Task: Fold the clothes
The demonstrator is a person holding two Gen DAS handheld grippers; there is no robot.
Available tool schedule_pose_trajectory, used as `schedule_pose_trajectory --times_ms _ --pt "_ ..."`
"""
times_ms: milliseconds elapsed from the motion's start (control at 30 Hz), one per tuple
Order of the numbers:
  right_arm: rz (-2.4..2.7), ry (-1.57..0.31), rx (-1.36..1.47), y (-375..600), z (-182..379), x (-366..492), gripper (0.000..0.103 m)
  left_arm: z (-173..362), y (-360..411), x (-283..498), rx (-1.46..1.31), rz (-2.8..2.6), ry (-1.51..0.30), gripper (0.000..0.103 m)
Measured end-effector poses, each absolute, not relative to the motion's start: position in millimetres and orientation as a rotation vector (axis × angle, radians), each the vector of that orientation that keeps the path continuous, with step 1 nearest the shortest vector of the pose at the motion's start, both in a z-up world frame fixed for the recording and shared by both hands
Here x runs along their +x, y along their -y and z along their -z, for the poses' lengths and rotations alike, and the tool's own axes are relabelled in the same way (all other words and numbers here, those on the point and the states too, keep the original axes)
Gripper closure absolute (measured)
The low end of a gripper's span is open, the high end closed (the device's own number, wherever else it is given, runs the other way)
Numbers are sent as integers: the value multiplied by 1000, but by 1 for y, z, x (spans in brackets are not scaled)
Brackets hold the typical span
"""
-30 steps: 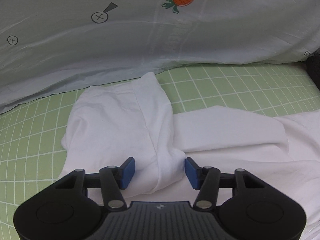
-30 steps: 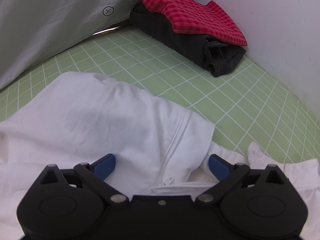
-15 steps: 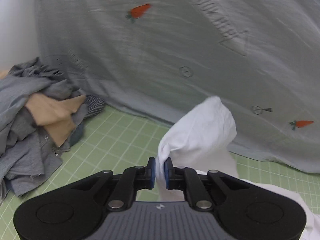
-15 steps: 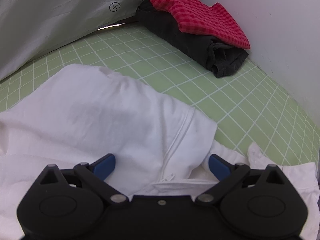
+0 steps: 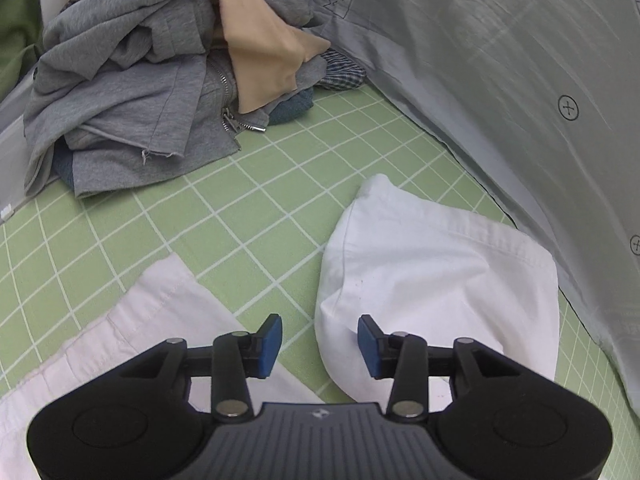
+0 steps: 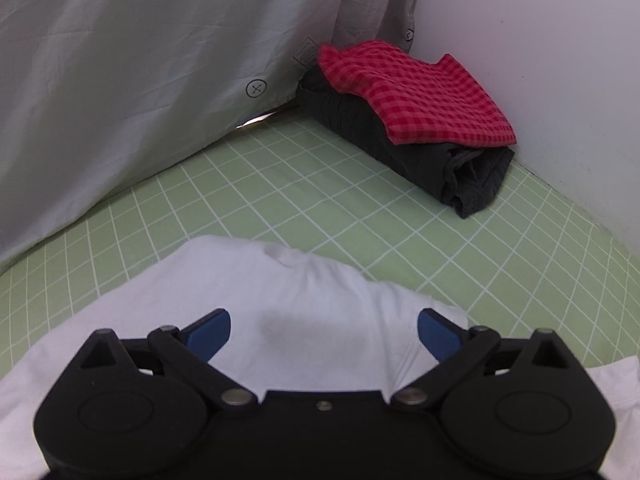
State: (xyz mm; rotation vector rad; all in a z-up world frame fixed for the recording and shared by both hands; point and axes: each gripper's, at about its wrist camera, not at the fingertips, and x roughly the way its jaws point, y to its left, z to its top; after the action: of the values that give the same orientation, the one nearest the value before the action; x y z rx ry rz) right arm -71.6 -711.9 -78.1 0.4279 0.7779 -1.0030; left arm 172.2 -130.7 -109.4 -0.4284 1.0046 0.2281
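Green gridded sheet, the landmark surface, with pale grey printed fabric rising along its far edge; the same fabric backs the sheet in the right wrist view, where a white wall closes the far right corner. White garment, the task's thing, lies spread on the near part of the sheet, directly under and ahead of the right gripper; in the left wrist view a folded portion of it lies on the sheet close to the grey fabric's lower edge, and a hemmed portion lies apart from it at near left, with bare sheet between them. Heap of unfolded grey clothes, with a beige piece and a zip showing, at the sheet's far left. Folded dark garment topped by a red checked cloth, in the sheet's far right corner, against the wall. Left gripper: jaws parted, grasping nothing, its right pad just over the folded portion's edge. Right gripper: jaws spread wide above the garment, grasping nothing
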Motion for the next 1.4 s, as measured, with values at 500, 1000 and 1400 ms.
schedule_pose_trajectory --times_ms 500,1000,1400 --pt "963 -861 517 760 117 -26 5 130 140 212 -502 -194 -1067 64" --pt "823 -687 564 726 81 -114 83 73 91 125 -599 -243 -894 93" --pt "840 -639 497 747 65 -104 84 -8 173 196 -391 -79 -688 94"
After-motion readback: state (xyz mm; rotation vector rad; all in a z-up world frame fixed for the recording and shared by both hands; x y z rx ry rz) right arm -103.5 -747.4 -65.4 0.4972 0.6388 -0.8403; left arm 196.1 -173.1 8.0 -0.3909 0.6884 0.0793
